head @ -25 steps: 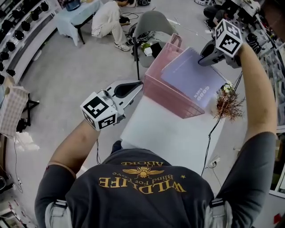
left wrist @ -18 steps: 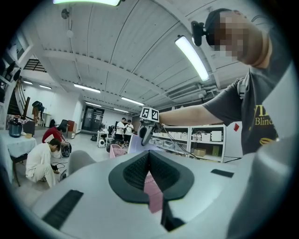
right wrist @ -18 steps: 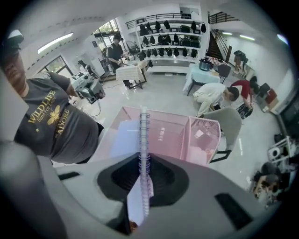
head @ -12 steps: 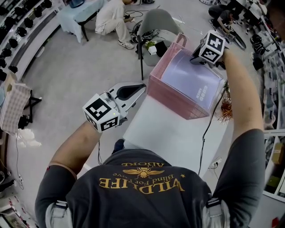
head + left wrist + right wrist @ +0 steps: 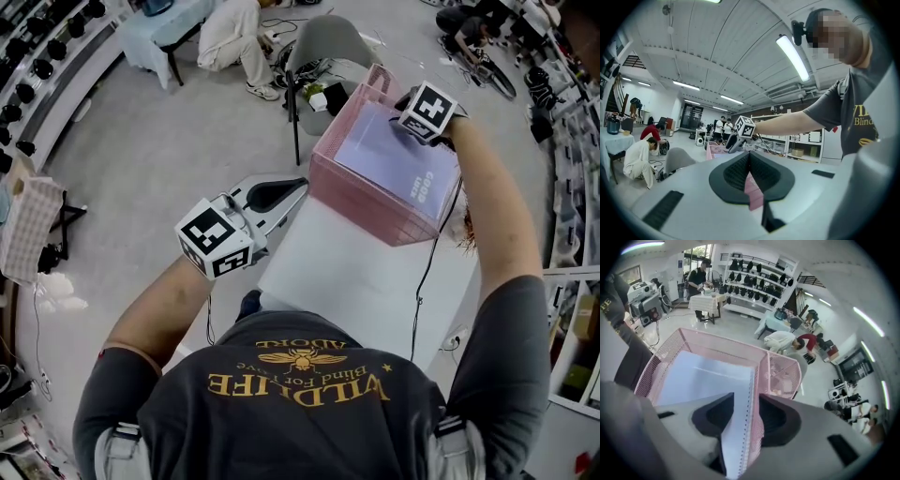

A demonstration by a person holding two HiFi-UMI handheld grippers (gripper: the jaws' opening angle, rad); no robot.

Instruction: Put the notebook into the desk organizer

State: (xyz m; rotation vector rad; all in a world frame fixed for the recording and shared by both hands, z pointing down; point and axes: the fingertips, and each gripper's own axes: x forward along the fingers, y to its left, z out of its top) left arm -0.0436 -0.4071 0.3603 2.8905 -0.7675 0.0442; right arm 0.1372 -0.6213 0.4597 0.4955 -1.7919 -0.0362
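Large workshop with grey floor; a person [image 5: 234, 37] crouches beside a grey chair [image 5: 323, 42] beyond a white desk [image 5: 356, 281]. A pink mesh desk organizer [image 5: 361, 197] stands at the desk's far edge. The lavender spiral notebook [image 5: 389, 159] sits in its large compartment, spiral edge beside the divider. The right gripper [image 5: 745, 399] points steeply down over the organizer; its jaws have just been opening, and the notebook's upper edge stands between the separated pads, unclamped. The left gripper [image 5: 298, 184] is held level off the desk's left edge, jaws together, empty.
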